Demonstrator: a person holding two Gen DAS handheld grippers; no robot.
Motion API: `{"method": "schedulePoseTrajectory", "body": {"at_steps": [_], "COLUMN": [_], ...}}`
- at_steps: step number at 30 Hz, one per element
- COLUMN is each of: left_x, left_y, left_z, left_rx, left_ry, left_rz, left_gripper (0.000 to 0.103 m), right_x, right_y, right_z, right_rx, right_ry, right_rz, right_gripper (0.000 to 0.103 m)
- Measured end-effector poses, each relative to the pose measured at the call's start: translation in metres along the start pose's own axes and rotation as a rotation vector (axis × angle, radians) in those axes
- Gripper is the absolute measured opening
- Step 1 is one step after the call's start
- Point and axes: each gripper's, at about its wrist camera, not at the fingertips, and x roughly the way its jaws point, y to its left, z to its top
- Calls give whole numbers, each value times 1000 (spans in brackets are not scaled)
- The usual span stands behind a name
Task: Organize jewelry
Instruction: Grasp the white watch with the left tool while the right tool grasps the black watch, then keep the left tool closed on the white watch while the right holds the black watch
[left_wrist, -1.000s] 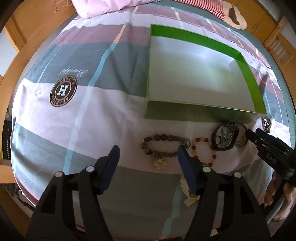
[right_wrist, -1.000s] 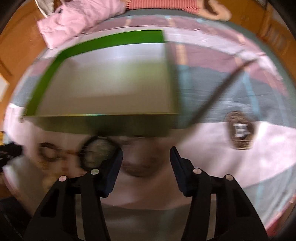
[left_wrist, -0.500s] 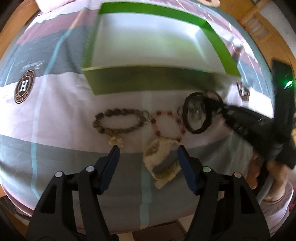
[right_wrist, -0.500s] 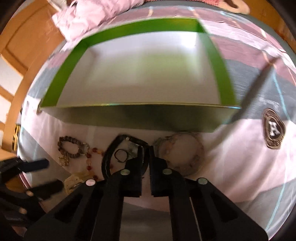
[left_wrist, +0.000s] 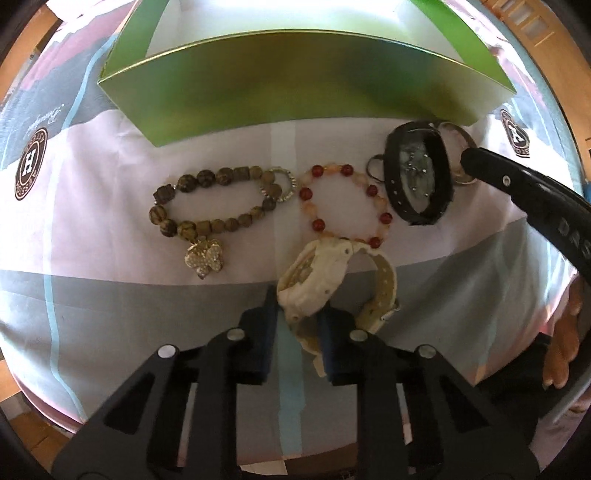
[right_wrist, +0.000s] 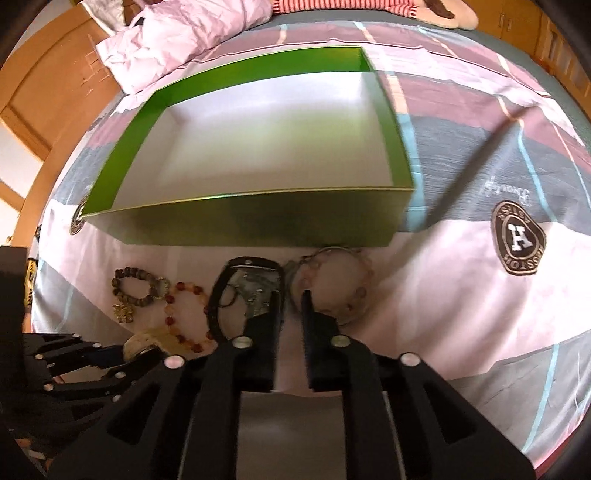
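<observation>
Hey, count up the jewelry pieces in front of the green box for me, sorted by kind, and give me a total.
Beaded bracelets: 3 (brown bracelet, red bracelet, pale bracelet)
Watches: 1 (cream watch)
Studded bands: 1 (black band)
Total: 5

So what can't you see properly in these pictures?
- Green box, left wrist view: far end cut off by the top edge; its front wall hides most of the floor.
- Pale bangle, right wrist view: blurred, beads unclear.
- Cream watch, left wrist view: dial tipped sideways, unreadable.
- Gold charm, right wrist view: too small.
</observation>
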Motion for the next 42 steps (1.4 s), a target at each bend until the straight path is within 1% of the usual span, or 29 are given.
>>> {"method": "schedulePoseTrajectory", "body": {"at_steps": [1,2,5,8,9,10,11,12,13,15,17,20,23,26,28,29,34,42], "left_x": [0,1,1,2,5,6,7,7,6,4,-3,-17,-22,-19,-21,-19,-38,-52], "left_y": [-1,-1,2,1,-5,-10,-11,-12,-12,-11,-6,-2,-3,-7,-9,-9,-3,4], "left_z": [1,2,1,-1,1,0,0,1,1,3,5,9,9,11,7,11,9,4], "left_rx": [-2,-5,-7,10,15,18,18,14,10,-10,-22,-44,-52,-51,-46,-42,-32,-22], "left_ry": [-2,-3,-4,-8,-11,-15,-19,-25,-31,-47,-72,-133,-161,-170,-180,-188,-256,-299], "left_rz": [-1,-4,-7,0,5,10,12,19,20,-9,-22,-51,-54,-41,-18,-5,28,36], "left_gripper": [21,21,24,29,30,30,30,23,22,22,22,22,22,22,22,22,22,22], "right_x": [3,5,15,25,25,25,23,20,17,9,0,-13,-16,-14,-12,-13,-17,-13], "right_y": [4,6,11,15,17,19,20,18,17,14,11,7,2,-5,-3,-3,0,3], "right_z": [1,1,-1,-5,-6,-7,-7,-8,-8,-7,-7,-8,0,-1,-2,-2,-2,-3], "right_rx": [-1,-2,-9,-39,-48,-64,-64,-58,-52,-44,-40,-34,-28,-18,-14,-15,-30,-36], "right_ry": [2,6,29,49,42,45,39,28,19,-9,-39,-78,-98,-87,-79,-81,-98,-91], "right_rz": [3,5,3,-34,-40,-43,-39,-27,-20,-24,-35,-52,-61,-77,-80,-79,-89,-86], "right_gripper": [27,30,31,30,24,12,12,9,8,7,7,7,7,7,7,7,7,7]}}
